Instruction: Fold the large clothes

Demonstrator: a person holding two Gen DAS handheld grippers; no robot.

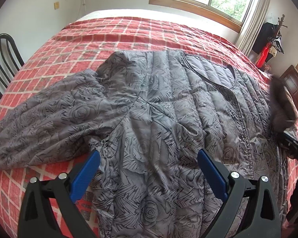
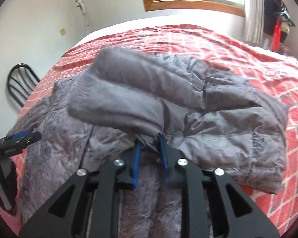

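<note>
Padding makes the grey quilted coat [image 1: 159, 103] soft, bulky and probably light, so hems and sleeve ends are judged the best holds. Nearest, the left gripper [image 1: 149, 156] is spread wide above the coat, holding nothing. The right gripper [image 2: 150, 138] is clenched on a raised sleeve [image 2: 129, 87]. Beyond, the coat is spread on the red checked bed [image 1: 119, 33].
</note>
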